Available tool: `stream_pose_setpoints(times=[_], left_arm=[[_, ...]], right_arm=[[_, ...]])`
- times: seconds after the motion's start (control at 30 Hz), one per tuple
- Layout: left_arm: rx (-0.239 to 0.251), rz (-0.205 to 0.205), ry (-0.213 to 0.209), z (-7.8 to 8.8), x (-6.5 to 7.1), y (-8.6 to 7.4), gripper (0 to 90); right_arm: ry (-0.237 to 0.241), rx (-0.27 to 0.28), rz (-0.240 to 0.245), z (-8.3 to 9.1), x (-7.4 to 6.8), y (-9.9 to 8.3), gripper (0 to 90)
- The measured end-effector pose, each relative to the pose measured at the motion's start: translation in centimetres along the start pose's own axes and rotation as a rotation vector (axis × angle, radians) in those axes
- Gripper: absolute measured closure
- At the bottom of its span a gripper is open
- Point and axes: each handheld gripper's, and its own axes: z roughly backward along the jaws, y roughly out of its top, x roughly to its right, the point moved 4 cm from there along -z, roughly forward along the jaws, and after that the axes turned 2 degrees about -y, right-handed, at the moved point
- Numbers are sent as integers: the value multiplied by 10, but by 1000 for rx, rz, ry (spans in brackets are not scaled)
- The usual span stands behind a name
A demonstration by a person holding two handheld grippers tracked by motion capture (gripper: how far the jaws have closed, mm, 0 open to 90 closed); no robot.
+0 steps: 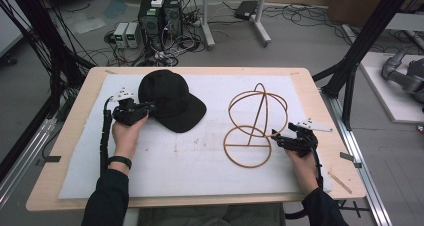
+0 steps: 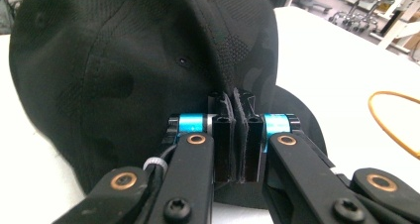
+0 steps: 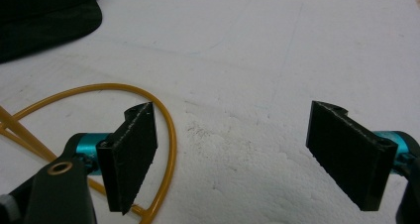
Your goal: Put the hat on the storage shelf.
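Cap (image 1: pixel 167 98): black baseball cap with a woven, faintly patterned crown and small eyelet holes, sitting crown-up on the left half of the white mat (image 1: pixel 200 171), its brim pointing toward the person and to the right.
Left gripper (image 1: pixel 150 106): held in the person's left hand at the cap's left side; in the left gripper view its jaws are pressed together on a fold of the crown fabric, just above the brim.
Right gripper (image 1: pixel 275 134): held in the right hand at the right edge of the stand's base ring; in the right gripper view its jaws stand wide apart with bare mat between them, one jaw just beside the ring.
Stand (image 1: pixel 255 123): thin orange-brown wire frame, a flat ring on the mat with upright hoops rising behind it, on the mat's right half, well apart from the cap.
Table (image 1: pixel 320 106): pale wood, the mat covering most of its top.
Beyond the table: a grey floor with tangled cables and computer boxes (image 1: pixel 160 16).
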Motion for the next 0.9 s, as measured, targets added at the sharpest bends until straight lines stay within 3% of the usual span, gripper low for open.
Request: stream_pose_setpoints(times=[0.5,0.73,0.9], left_arm=[[177,7,-54,35,20,24,878],[250,-1,-118,47,45,40,878],[274,-37,-149,55,68,58,877]], right_arm=[[-2,-3,2,0,-1,0,194],[-3,-4,3,0,-1,0,194],[-5,-5,7,0,-1,0,194]])
